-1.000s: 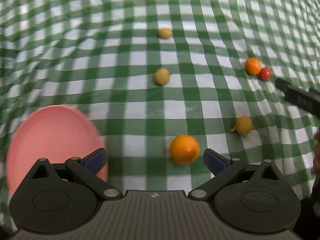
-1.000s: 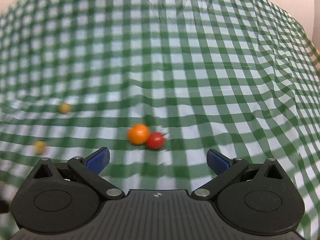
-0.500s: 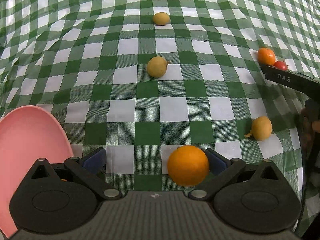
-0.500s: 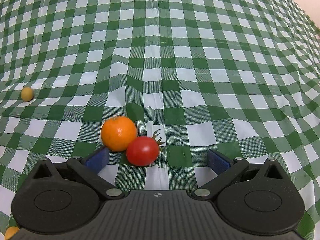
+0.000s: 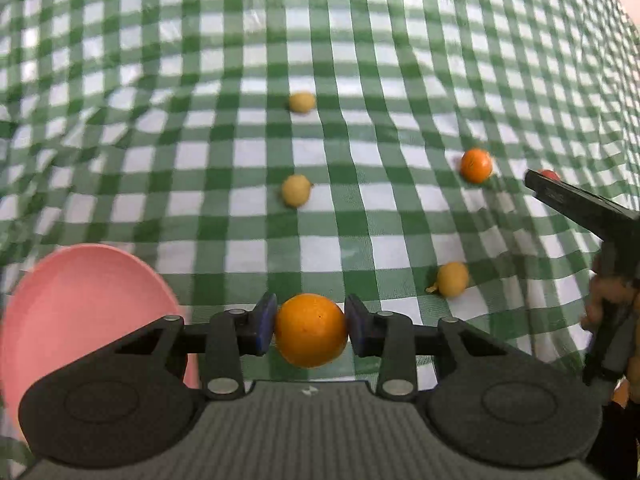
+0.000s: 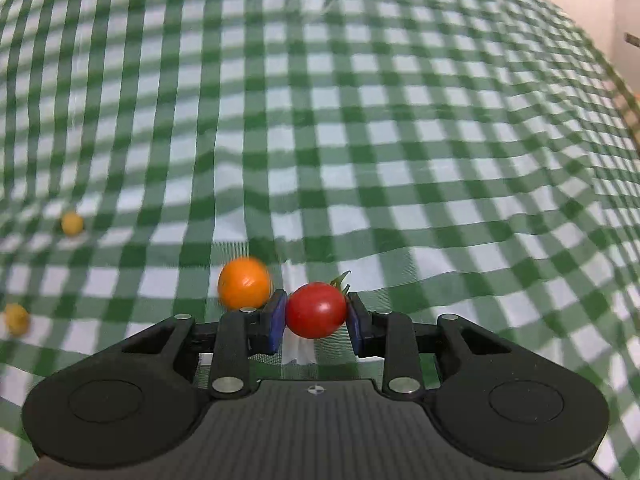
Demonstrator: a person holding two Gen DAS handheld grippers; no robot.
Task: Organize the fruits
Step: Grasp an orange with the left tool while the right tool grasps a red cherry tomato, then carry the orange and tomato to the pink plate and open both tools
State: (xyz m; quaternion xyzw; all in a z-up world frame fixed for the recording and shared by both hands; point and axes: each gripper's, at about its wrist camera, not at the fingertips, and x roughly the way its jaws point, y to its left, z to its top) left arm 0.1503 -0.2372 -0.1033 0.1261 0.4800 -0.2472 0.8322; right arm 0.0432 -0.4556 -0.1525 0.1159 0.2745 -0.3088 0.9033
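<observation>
My left gripper [image 5: 311, 328] is shut on an orange [image 5: 311, 330] and holds it just above the checked cloth, right of a pink plate [image 5: 80, 312]. My right gripper [image 6: 316, 320] is shut on a red tomato [image 6: 316, 311] with a green stem. A second orange [image 6: 244, 283] lies just left of the tomato; it also shows in the left wrist view [image 5: 475, 165]. Three small yellow fruits [image 5: 302, 102] [image 5: 296, 190] [image 5: 452, 279] lie on the cloth. The right gripper shows at the right edge of the left wrist view [image 5: 580, 208].
A green and white checked cloth [image 5: 320, 248] with wrinkles covers the whole table. Two yellow fruits show in the right wrist view at the left [image 6: 72, 223] [image 6: 16, 318]. A pale wall [image 6: 624, 8] lies beyond the table's far right edge.
Both grippers have closed: the left on the orange, the right on the tomato. Both have lifted and pulled back a little from the cloth.
</observation>
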